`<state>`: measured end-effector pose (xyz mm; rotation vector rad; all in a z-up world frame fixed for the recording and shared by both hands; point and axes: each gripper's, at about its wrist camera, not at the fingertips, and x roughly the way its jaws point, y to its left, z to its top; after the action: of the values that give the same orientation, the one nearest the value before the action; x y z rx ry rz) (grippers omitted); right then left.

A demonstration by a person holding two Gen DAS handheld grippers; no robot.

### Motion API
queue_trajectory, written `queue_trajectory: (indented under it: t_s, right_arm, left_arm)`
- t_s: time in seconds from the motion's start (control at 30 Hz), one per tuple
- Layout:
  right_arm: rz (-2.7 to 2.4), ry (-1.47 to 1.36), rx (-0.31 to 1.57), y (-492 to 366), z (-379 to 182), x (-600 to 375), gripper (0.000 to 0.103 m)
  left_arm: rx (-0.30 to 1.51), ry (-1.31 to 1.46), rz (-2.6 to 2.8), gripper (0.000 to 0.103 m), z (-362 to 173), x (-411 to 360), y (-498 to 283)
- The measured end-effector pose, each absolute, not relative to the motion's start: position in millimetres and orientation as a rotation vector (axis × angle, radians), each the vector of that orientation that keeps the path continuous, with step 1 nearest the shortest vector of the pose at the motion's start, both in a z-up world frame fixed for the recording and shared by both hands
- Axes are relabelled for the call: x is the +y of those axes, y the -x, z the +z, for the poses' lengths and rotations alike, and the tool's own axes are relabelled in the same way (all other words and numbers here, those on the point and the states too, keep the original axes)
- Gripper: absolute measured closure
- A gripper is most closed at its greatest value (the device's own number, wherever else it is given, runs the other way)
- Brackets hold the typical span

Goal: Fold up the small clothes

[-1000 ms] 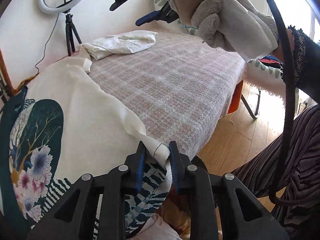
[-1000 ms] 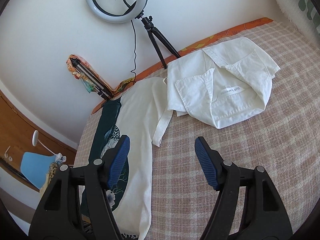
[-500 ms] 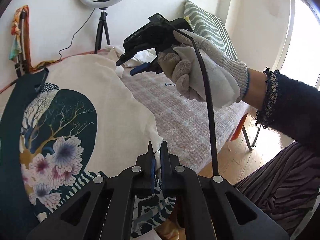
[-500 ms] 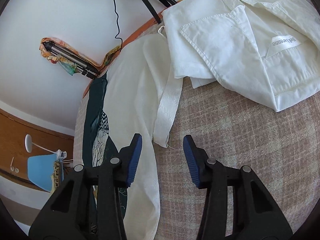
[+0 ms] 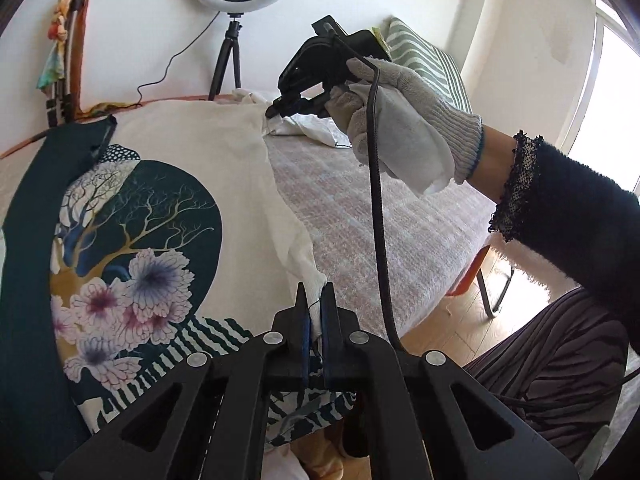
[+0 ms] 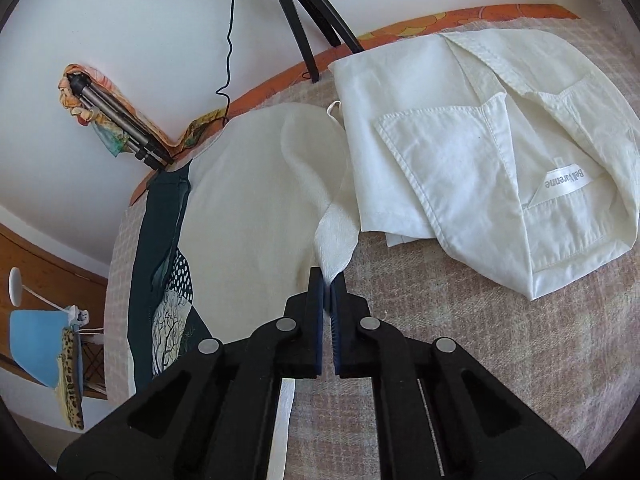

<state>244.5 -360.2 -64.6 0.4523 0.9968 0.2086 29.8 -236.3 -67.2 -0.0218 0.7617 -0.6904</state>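
A cream top with a dark teal tree-and-flower print (image 5: 168, 216) lies spread on the checked bed cover (image 5: 400, 216). My left gripper (image 5: 314, 300) is shut on its near right corner at the bed's front edge. My right gripper (image 6: 328, 280) is shut on the far right corner of the same top (image 6: 256, 184), by its narrow strap. It also shows in the left wrist view (image 5: 280, 110), held in a gloved hand (image 5: 400, 120). A folded white shirt (image 6: 500, 160) lies just right of that corner.
A ring light on a tripod (image 5: 240, 8) stands at the wall behind the bed. A striped pillow (image 5: 424, 64) sits at the far right. The wooden floor (image 5: 452, 308) and the person's striped skirt (image 5: 552, 360) lie beyond the bed's right edge.
Both grippers have shut: the left on the top's near corner, the right after dropping to the far corner by the strap. The left view has swung up over the print.
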Motion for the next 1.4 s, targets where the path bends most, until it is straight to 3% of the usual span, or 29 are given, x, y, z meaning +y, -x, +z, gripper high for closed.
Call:
queue_trajectory:
  t_s: [0.53, 0.9, 1.23, 1.3, 1.37, 1.4]
  right_arm:
    - [0.342, -0.342, 0.915, -264, -5, -256, 0.100]
    - [0.449, -0.152, 0.984, -283, -36, -141, 0.100]
    - [0.454, -0.098, 1.065, -298, -73, -108, 0.100]
    - [0.454, -0.110, 1.073, -300, -74, -110, 0.100]
    - [0.473, -0.115, 1.098, -300, -72, -113, 0.097]
    - [0.496, -0.122, 1.110, -299, -69, -115, 0.092]
  left_arm:
    - [0.748, 0.143, -0.609, 0.100, -66, -190, -29]
    - [0.789, 0.213, -0.520, 0.100, -84, -146, -30]
    - [0.833, 0.175, -0.514, 0.100, -91, -137, -36]
    - [0.831, 0.156, -0.505, 0.099, -89, -135, -36]
    - [0.854, 0.150, -0.503, 0.088, -88, -133, -38]
    - [0.867, 0.147, -0.504, 0.085, -88, -131, -38]
